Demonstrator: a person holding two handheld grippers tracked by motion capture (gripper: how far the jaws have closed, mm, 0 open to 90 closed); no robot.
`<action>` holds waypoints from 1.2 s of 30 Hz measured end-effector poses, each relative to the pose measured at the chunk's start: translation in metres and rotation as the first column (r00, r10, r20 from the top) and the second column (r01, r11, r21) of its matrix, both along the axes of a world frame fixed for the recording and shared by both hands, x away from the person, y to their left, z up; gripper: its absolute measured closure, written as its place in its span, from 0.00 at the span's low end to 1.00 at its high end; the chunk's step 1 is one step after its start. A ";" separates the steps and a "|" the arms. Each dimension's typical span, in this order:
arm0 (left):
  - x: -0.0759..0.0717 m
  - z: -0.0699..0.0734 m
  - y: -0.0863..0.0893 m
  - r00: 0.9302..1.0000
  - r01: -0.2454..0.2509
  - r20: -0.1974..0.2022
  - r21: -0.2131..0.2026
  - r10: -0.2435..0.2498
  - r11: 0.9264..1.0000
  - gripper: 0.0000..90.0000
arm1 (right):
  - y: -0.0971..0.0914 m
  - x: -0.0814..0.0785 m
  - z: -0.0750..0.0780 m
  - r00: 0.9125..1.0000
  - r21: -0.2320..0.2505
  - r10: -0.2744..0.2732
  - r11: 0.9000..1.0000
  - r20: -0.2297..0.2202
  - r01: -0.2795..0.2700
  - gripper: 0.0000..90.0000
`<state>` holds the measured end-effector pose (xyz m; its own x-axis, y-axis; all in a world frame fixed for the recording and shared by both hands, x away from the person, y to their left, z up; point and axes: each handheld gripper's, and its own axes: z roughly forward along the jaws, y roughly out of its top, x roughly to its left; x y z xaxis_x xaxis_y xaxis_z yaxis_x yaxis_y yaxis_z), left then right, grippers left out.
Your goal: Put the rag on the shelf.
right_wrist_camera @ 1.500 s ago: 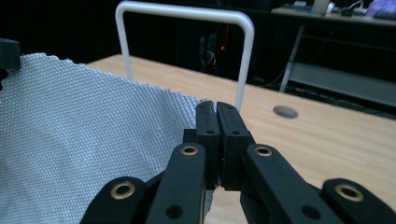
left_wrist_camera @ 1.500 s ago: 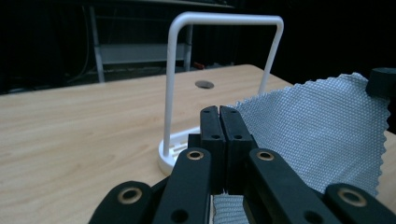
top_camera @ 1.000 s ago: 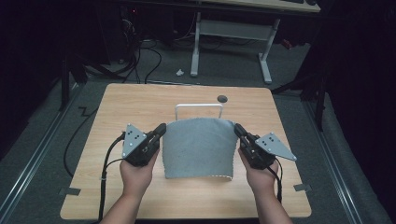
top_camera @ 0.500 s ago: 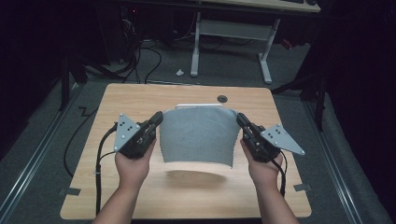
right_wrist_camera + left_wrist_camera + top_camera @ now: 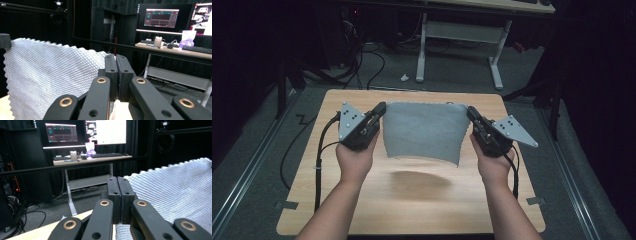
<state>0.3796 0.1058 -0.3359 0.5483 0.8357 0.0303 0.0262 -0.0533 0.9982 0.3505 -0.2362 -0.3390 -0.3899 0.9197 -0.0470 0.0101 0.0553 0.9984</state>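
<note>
Two black two-jaw grippers carry our work: the left gripper [image 5: 381,108] and the right gripper [image 5: 471,112] are each clenched on an upper corner of the grey waffle-textured cloth [image 5: 423,131], which hangs spread between them, clear of the light wooden table [image 5: 412,200]; its shadow lies on the wood beneath. To do this well, we judge, both corners want level height and even tension, so the cloth neither sags nor slips from the pads; any lowering should lead with the free bottom edge. Beyond the table stands a white-legged desk [image 5: 457,30] on grey carpet, cables trailing across the floor; the gripper views show lit monitors [image 5: 61,132] and a keyboard [image 5: 107,155] in a dark room.
</note>
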 end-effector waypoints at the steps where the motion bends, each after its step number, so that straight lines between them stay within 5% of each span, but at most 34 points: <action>1: 0.003 0.001 -0.001 1.000 0.000 0.000 0.003 0.000 1.000 0.99 | 0.000 0.003 0.001 1.000 0.005 -0.003 1.000 -0.001 0.003 0.99; 14: 0.042 -0.005 0.000 0.999 -0.031 -0.029 0.024 0.032 0.999 0.99 | 0.008 0.033 0.009 1.000 -0.054 -0.013 0.998 0.010 0.013 0.99; 21: 0.054 -0.012 -0.004 0.999 -0.033 -0.027 0.054 0.035 0.998 0.99 | 0.005 0.054 0.002 1.000 -0.047 -0.024 0.999 -0.005 0.024 0.99; 27: 0.063 -0.010 -0.007 0.999 -0.046 -0.025 0.035 0.047 0.998 0.99 | 0.003 0.072 -0.004 0.999 -0.031 -0.037 0.999 -0.032 0.036 0.99; 36: 0.097 -0.011 -0.012 0.993 -0.084 -0.075 0.077 0.090 0.993 0.99 | 0.008 0.103 -0.005 0.997 -0.109 -0.064 0.992 -0.049 0.058 0.99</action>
